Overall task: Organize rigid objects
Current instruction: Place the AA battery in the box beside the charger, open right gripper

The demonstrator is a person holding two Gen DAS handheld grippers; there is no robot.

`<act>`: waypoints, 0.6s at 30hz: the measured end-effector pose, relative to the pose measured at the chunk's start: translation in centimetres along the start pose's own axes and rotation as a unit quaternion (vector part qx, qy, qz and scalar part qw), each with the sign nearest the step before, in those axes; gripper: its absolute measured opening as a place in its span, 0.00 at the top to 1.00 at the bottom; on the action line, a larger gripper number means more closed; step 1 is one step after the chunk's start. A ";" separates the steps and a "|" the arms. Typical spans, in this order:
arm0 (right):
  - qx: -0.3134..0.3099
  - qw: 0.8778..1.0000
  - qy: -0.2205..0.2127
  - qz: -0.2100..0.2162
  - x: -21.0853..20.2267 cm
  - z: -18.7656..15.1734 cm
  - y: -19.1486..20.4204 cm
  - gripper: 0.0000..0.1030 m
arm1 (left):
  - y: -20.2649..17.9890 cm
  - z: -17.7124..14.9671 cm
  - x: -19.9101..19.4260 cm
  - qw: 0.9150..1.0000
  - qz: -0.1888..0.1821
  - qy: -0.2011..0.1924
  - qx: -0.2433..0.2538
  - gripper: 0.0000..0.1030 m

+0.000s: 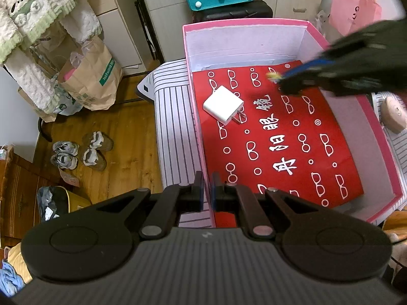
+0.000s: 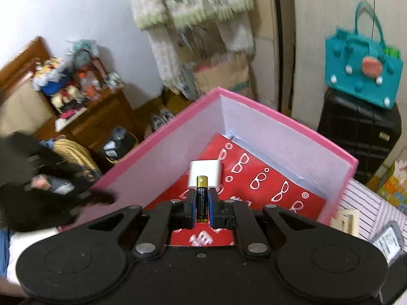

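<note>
Battery (image 2: 202,198): black body, gold ends, plus mark on the far tip, pinched lengthwise between the two fingers of the right claw (image 2: 202,209). It is held over the pink box (image 2: 162,137), above the red sheet (image 2: 267,188) lining the box floor. In the left wrist view the right claw (image 1: 285,78) shows as a motion-blurred black shape coming in over the box's right wall, a yellowish tip at its front; the battery cannot be made out clearly there.

White USB charger (image 1: 223,104): lies flat on the red sheet (image 1: 279,139), prongs toward the sheet's middle, in the far-left part of the box. In the right wrist view the charger (image 2: 204,172) sits just past the battery tip; contact between them cannot be told.

Left claw (image 1: 207,193): fingers drawn nearly together, only a thin slit between them, nothing held. It hovers at the near-left wall of the pink box (image 1: 195,117).

Pink box: open top, white inner walls, resting on a striped bed cover (image 1: 173,127).

Surroundings: a wooden floor (image 1: 122,137) left of the bed with shoes (image 1: 81,152) and a brown paper bag (image 1: 94,81); a teal handbag (image 2: 363,71) on a black suitcase (image 2: 356,137) past the box.
</note>
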State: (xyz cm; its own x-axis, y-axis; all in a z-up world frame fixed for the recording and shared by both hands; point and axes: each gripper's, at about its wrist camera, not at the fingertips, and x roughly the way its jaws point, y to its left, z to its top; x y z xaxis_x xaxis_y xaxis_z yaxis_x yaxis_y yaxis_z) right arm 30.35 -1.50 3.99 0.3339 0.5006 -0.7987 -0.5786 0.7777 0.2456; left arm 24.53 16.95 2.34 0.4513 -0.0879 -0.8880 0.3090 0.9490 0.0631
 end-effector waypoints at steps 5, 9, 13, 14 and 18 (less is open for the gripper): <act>0.028 0.998 0.054 -0.029 5.6 2.2 -1.6 0.88 | 0.1 0.2 0.0 1.000 -0.001 0.004 -0.003 0.96; 0.054 0.995 0.078 -0.024 7.6 2.8 -2.6 0.88 | 0.2 0.5 0.1 1.000 -0.001 0.012 -0.001 0.96; 0.100 0.991 0.086 0.018 7.2 2.9 -3.5 0.78 | 0.2 0.7 0.2 1.000 -0.004 0.017 -0.004 0.95; 0.108 0.991 0.082 0.019 6.8 2.7 -3.6 0.75 | 0.2 0.7 0.2 1.000 -0.004 0.017 -0.004 0.95; 0.103 0.993 0.054 0.035 4.0 1.7 -3.5 0.75 | 0.1 0.7 0.1 1.000 -0.002 0.016 -0.001 0.95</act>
State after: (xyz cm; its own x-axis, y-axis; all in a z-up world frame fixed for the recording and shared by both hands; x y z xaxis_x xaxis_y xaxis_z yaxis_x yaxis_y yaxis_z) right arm 35.00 -1.57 0.88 0.2090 0.5217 -0.8271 -0.4289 0.8090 0.4019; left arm 25.23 16.79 2.55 0.4234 -0.0815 -0.9023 0.3091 0.9492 0.0593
